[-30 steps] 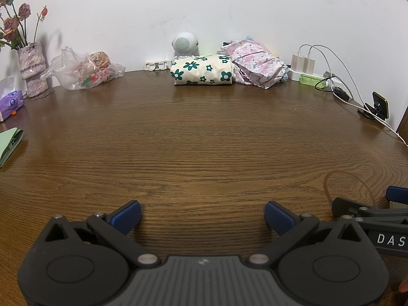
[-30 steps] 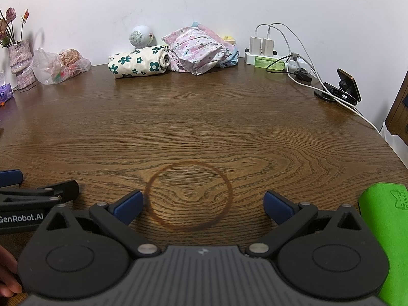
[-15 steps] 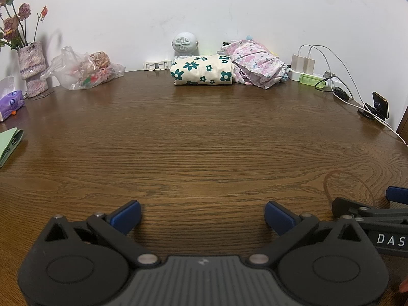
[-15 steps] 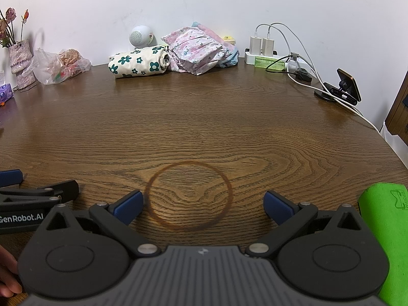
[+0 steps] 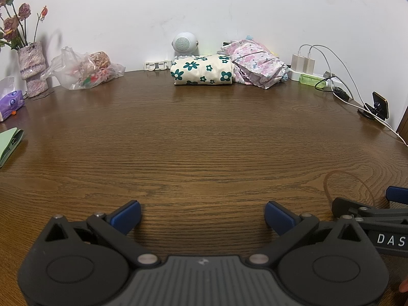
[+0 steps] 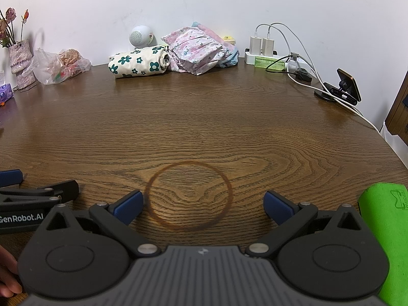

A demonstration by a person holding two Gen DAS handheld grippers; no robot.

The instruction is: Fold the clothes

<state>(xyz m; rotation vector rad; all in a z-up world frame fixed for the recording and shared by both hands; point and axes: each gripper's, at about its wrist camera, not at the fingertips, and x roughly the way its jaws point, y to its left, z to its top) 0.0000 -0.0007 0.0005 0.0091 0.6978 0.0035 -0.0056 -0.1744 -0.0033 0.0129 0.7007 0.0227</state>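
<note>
Resting low over the wooden table [image 5: 204, 140], both tools sit idle: left gripper [image 5: 202, 215] with jaws spread wide, nothing but bare wood between the blue pads; right gripper [image 6: 203, 205] likewise spread, its jaws straddling a dark ring stain [image 6: 189, 195] on the tabletop. Neither holds cloth. Task items lie far ahead of both sets of jaws, against the wall: a cream garment with green flowers [image 5: 202, 70], already folded into a neat block, and touching its right side a pink floral garment [image 5: 257, 63], bunched and loosely heaped. A green pad [image 6: 385, 232] lies just right of the right jaws; a plastic bag [image 5: 84, 67] and a vase of dried flowers [image 5: 32, 68] sit far ahead-left. Judgement: this is a start or between-garments pause; the pink piece looks like the next one to fold. Next move calls for reaching both grippers well forward, pinching the pink garment at two separated edges, and dragging it into the open area ahead of the jaws to spread flat. Risk: snagging the folded floral block alongside.
</note>
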